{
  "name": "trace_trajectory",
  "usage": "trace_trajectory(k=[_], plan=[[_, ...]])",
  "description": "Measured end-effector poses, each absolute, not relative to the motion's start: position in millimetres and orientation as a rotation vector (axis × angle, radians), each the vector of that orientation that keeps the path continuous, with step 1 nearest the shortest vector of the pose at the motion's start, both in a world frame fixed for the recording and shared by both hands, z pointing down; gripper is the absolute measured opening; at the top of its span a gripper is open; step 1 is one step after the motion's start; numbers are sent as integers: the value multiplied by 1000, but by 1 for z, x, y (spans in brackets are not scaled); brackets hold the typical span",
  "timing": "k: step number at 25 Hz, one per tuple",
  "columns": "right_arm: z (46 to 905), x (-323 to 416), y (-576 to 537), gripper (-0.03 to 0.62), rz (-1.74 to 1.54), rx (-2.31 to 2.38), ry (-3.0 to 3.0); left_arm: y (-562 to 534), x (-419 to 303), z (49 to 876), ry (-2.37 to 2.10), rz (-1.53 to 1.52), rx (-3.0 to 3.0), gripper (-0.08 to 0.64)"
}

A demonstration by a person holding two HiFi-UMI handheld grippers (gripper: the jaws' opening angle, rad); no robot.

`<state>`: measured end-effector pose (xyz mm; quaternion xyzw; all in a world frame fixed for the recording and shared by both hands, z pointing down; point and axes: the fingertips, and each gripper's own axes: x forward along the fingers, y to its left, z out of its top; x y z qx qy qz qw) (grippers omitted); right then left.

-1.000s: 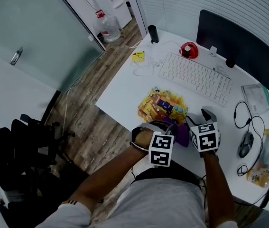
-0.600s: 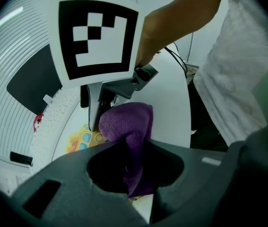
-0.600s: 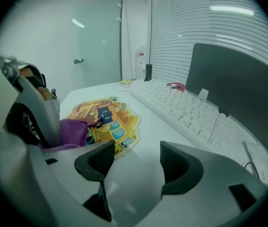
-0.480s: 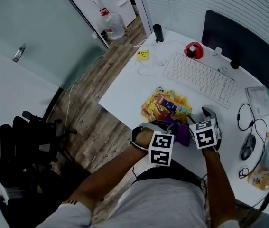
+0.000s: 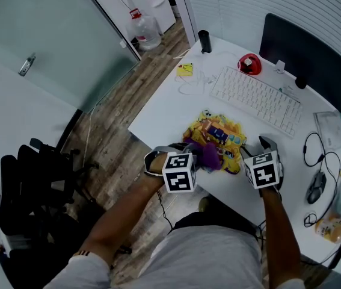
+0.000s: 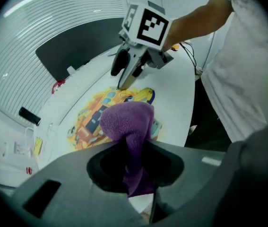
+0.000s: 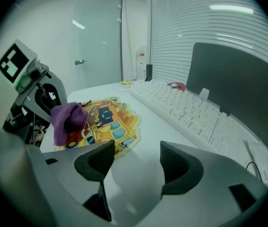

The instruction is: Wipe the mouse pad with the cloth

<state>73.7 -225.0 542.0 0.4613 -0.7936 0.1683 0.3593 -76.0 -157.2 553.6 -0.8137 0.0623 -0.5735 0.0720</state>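
Purple cloth (image 6: 128, 122) pinched in my left gripper (image 6: 134, 161), held over one end of the pad (image 6: 95, 119).

My left fingers are clamped on the cloth's lower fold, and the rest bulges out past their tips, above the pad's yellow print; I can't tell whether it is touching the surface. My right gripper (image 7: 136, 162) has its fingers spread with nothing between them. It sits over bare desk (image 7: 148, 126), with the pad ahead of its tips and off to their left, and the keyboard (image 7: 181, 105) ahead to their right. I judge the wiping stroke is about to begin or has barely begun. The next move calls for lowering the left fingers until the bunched cloth presses flat, then sweeping it along the pad. The pad looks thin and may slide, so my right fingers could pin its nearest edge.
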Motion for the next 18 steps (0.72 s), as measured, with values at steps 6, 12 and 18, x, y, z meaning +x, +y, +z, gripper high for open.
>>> trace_trajectory(k=[6, 12, 18], plan=[[543, 74, -225, 261, 430, 1186, -2043, -183, -128, 555, 333, -1799, -2492, 83], [543, 74, -225, 261, 428, 1184, -2044, -207, -170, 554, 504, -1845, -2507, 83], [543, 74, -225, 261, 429, 1181, -2042, -221, -195, 555, 659, -1867, -2542, 83]])
